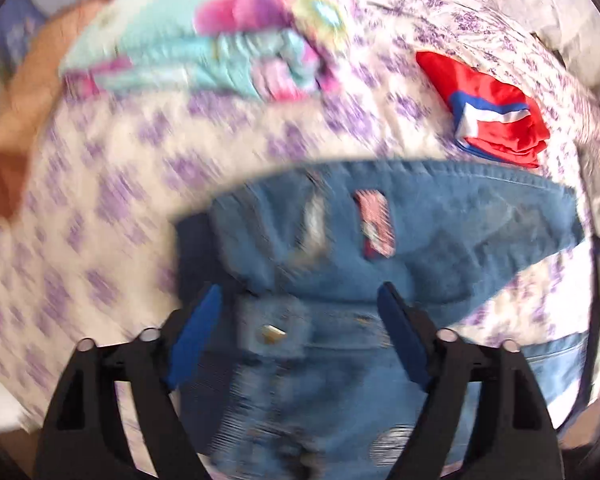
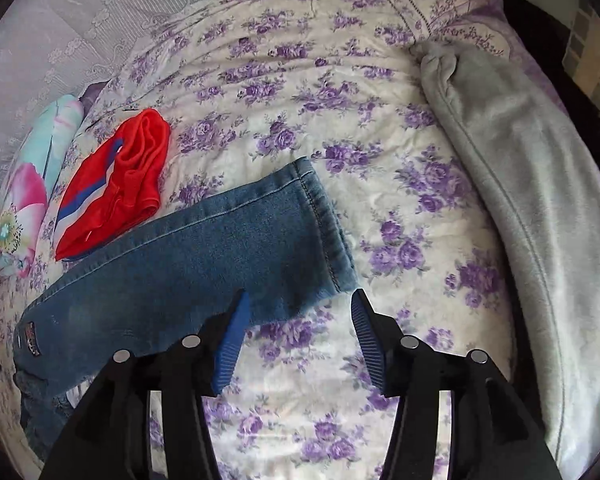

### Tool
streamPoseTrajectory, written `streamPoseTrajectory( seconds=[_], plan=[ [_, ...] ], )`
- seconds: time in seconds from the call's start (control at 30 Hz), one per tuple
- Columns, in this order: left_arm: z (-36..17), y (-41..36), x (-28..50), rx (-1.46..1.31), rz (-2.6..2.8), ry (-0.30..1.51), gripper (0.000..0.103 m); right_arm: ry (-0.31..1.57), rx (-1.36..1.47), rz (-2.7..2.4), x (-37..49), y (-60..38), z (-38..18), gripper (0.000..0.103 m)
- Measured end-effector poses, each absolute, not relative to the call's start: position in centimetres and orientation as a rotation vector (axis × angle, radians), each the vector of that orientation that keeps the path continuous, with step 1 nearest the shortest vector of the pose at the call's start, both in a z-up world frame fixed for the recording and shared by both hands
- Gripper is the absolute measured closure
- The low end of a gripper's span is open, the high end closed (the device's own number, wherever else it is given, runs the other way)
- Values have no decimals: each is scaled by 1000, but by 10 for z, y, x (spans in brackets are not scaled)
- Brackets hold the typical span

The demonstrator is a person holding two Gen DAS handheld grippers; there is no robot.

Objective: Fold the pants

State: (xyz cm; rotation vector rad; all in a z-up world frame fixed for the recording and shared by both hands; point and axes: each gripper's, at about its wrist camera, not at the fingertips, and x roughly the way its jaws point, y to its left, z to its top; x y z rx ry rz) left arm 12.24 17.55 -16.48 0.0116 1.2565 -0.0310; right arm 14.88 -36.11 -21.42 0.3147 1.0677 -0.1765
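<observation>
Blue jeans (image 2: 204, 248) lie on a bed with a purple-flowered cover (image 2: 340, 120), a leg stretched toward the middle, its hem (image 2: 328, 228) just ahead of my right gripper (image 2: 298, 300). The right gripper is open and empty, its jaws either side of the hem's near corner. In the blurred left wrist view the jeans (image 1: 400, 232) show their waistband and button (image 1: 274, 334). My left gripper (image 1: 300, 292) is open above the waistband, with denim between its spread jaws.
Folded red shorts with a blue and white stripe (image 2: 116, 184) lie beside the jeans, also in the left wrist view (image 1: 496, 112). A turquoise and pink floral pillow (image 2: 24, 200) lies at the left. A grey blanket (image 2: 520, 184) runs along the right.
</observation>
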Motion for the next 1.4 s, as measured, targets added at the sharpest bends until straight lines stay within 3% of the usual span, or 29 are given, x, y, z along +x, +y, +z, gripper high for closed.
streamPoseTrajectory(
  seconds=[0.13, 0.2, 0.37, 0.53, 0.63, 0.73, 0.9, 1.1, 1.33, 1.37, 1.4],
  plan=[
    [-157, 215, 177, 125, -110, 1251, 20, 1087, 301, -142, 111, -362, -200, 50],
    [-168, 235, 206, 104, -206, 1299, 29, 1091, 283, -129, 99, -355, -190, 50],
    [-204, 241, 228, 109, -365, 1398, 37, 1063, 214, -129, 76, -336, -160, 50],
    [-243, 230, 234, 182, -477, 1489, 38, 1054, 201, -90, 78, -315, -142, 50],
    [-265, 221, 239, 224, -500, 1539, 33, 1056, 147, 29, 102, -277, -142, 50],
    [-267, 216, 243, 217, -545, 1546, 35, 1083, 76, 283, 139, -209, -148, 50],
    [-252, 206, 234, 261, -626, 1506, 72, 1140, -166, 765, 206, -67, -163, 44],
    [-237, 205, 233, 267, -595, 1463, 75, 1234, -445, 944, 285, 41, -203, 41],
    [-223, 215, 228, 231, -598, 1422, 76, 1395, -657, 990, 317, 90, -258, 41],
    [-223, 218, 228, 226, -596, 1424, 76, 1424, -647, 991, 318, 92, -263, 58],
    [-223, 219, 229, 226, -593, 1426, 76, 1440, -623, 1016, 316, 93, -264, 86]
  ],
)
